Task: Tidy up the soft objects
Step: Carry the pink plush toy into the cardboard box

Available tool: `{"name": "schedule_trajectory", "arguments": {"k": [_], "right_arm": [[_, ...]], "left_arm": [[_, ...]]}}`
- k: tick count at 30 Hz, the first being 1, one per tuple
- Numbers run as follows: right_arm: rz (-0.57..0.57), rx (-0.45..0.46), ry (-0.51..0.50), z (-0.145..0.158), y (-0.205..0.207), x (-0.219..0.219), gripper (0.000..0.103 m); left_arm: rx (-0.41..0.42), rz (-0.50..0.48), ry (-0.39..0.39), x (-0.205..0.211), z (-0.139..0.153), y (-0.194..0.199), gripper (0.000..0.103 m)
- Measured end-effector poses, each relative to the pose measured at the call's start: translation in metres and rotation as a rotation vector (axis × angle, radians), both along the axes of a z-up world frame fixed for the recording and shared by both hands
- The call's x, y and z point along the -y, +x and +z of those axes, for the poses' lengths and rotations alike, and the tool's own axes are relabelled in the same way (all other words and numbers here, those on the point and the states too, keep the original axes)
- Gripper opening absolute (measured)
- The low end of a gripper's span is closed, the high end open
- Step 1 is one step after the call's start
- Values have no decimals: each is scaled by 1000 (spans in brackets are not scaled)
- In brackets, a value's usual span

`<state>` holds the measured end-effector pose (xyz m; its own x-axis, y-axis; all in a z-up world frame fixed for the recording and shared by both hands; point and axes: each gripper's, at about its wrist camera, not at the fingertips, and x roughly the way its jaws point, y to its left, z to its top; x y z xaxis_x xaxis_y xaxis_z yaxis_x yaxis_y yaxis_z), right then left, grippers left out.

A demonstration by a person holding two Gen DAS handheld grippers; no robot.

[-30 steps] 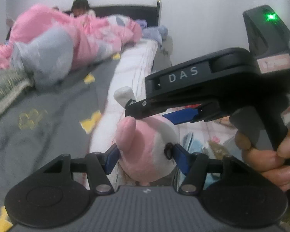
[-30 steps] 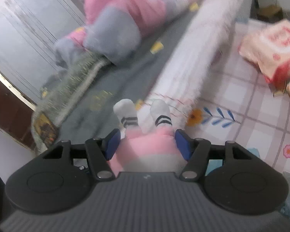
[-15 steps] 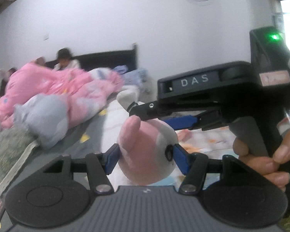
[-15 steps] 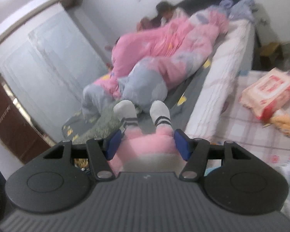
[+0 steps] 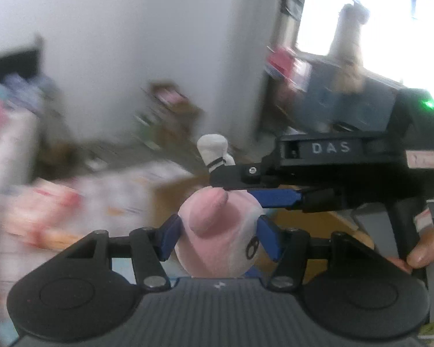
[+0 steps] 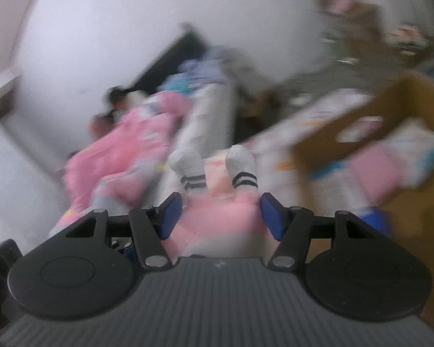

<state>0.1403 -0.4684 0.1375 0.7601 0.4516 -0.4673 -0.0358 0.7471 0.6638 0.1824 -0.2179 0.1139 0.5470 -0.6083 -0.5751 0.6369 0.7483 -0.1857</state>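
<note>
Left gripper [image 5: 218, 235] clamped on pink plush toy [image 5: 217, 240] at its head end, blue pads pressed into both sides. Right gripper [image 6: 220, 212] clamped on the same toy's pink body, white striped feet [image 6: 241, 167] poking out past the fingers. Toy is held in the air between both tools. Background heavily blurred. Open cardboard box [image 6: 396, 107] just right of the right gripper, its near rim close; pink and white soft items inside, unclear what. Bed with pink bedding [image 6: 124, 156] off left, wall behind.
</note>
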Motion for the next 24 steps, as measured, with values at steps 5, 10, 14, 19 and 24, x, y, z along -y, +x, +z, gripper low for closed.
{"name": "schedule_trajectory", "arguments": {"k": [5,10,14,19,24], "right_arm": [[-110,-181,-69,-31,1,83,58],[-125,-374,-108,-86,22,134,55],[-87,-477,-112,-129,54,144,52],[-44,-531,-113,-164,79,140,52],[-22,-493,-118,-170,85,129,52]], "left_arm": [[-255,-130,5,82,-44,50,60],[-407,-156,101,138,-96,73,60],[-462,-139,222,168,-138,80,58],[-465,-92,242,166,-144,93,61],[-411,-39,246,153,-123,96,66]]}}
